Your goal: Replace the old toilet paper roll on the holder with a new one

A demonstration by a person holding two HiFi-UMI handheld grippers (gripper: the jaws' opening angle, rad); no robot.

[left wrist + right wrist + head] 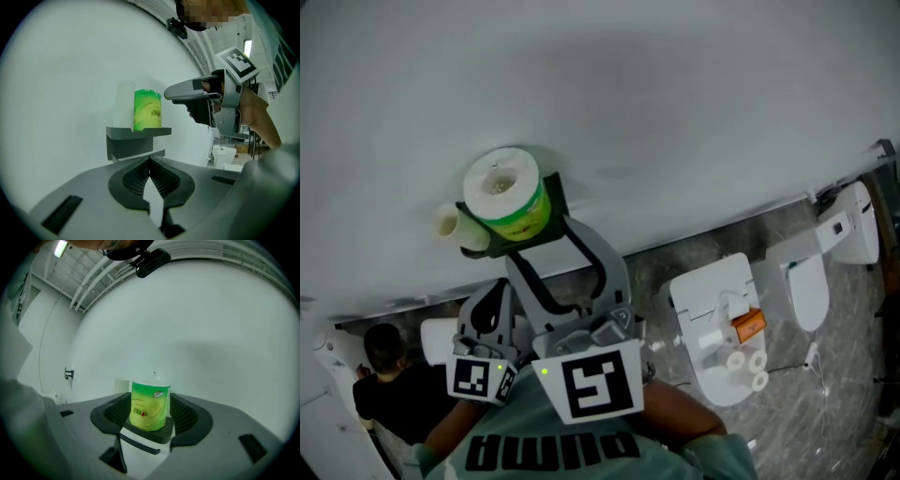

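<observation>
1. New toilet paper roll (508, 192), in a green wrapper, stands upright on the dark wall holder (555, 199).
2. Bare cardboard tube (447, 223) stands just beside it, on its left in the head view.
3. Right gripper (150, 400): jaws spread, one on each side of the roll, pads close but not visibly pressing.
4. Left gripper (150, 161): jaws pressed together at the tips, nothing between them; it is apart from the holder.

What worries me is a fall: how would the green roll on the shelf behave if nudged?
The green toilet paper roll looks light and squashy. It looks glossy, so may slip. Standing on end on the narrow shelf, it could tip.
</observation>
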